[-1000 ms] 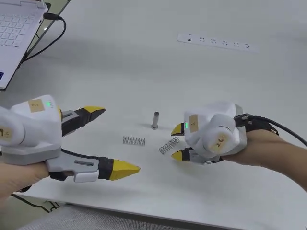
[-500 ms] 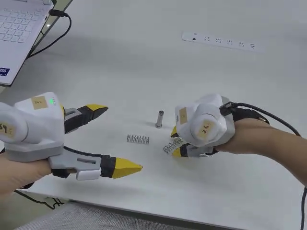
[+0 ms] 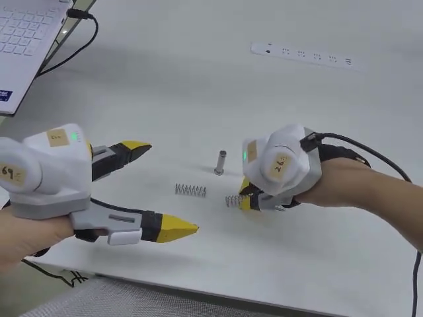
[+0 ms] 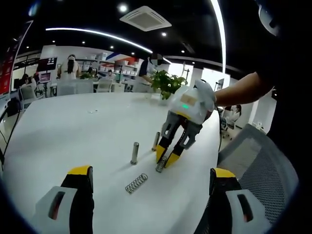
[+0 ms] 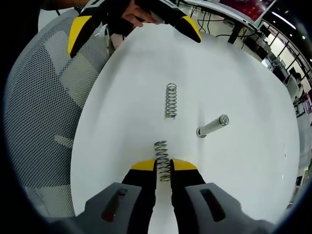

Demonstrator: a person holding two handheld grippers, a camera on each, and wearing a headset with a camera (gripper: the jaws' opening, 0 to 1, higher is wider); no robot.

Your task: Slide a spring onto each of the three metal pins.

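we pinch near spring in right tongs, far end free to meet pin; left tongs wide, idle aside.

We see a white worktop. A laptop sits at its far left corner with a black cable plugged into it, and a white power strip lies far right. Near the middle a metal pin stands upright. In front of it a spring lies flat. Just right of that lies a second spring, one end gripped between the jaws of the right tongs.
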